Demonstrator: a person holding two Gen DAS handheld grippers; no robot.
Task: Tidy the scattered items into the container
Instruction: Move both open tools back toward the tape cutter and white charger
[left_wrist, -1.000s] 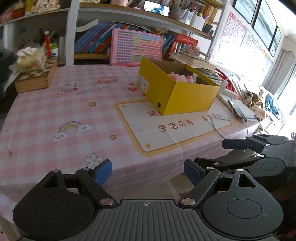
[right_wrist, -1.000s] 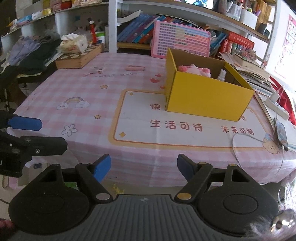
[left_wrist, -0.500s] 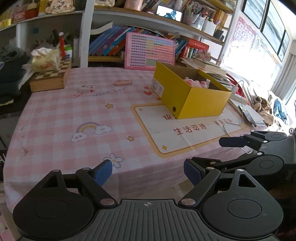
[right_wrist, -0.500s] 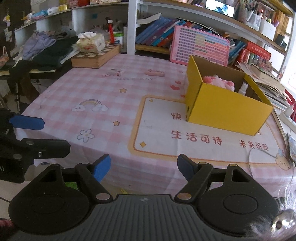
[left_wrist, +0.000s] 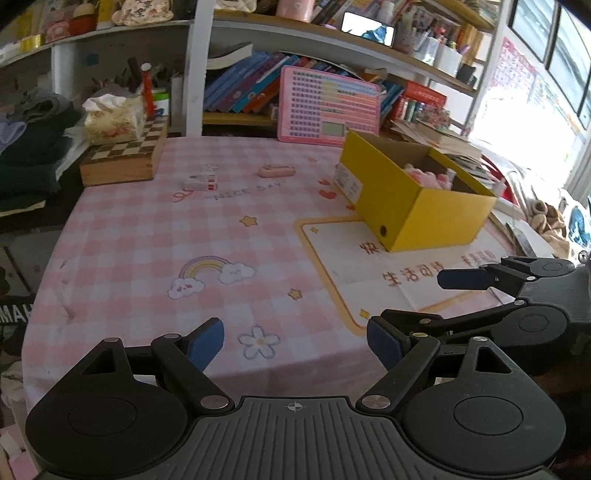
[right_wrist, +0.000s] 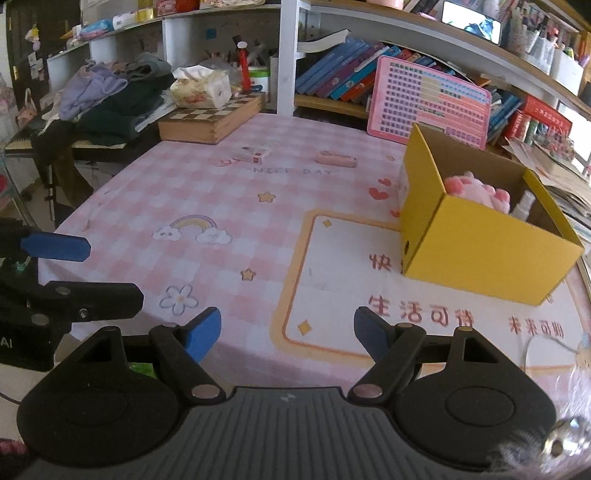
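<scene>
Pink checked tablecloth (left_wrist: 155, 236) carries an open yellow cardboard box (left_wrist: 424, 206) holding a pink plush toy (right_wrist: 476, 192). Left gripper (left_wrist: 295, 341) and right gripper (right_wrist: 288, 330): jaws apart, empty, near edge.

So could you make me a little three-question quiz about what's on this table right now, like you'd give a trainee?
1. True or false: the yellow box already has a pink plush toy inside.
2. Which loose things lie on the tablecloth near the words NICE DAY? A) a pink case and a small white box; B) two spoons; C) a mug.
3. Fill in: the left gripper and the right gripper are both ____ and hold nothing.

Key: 1 true; 2 A; 3 open.
</scene>
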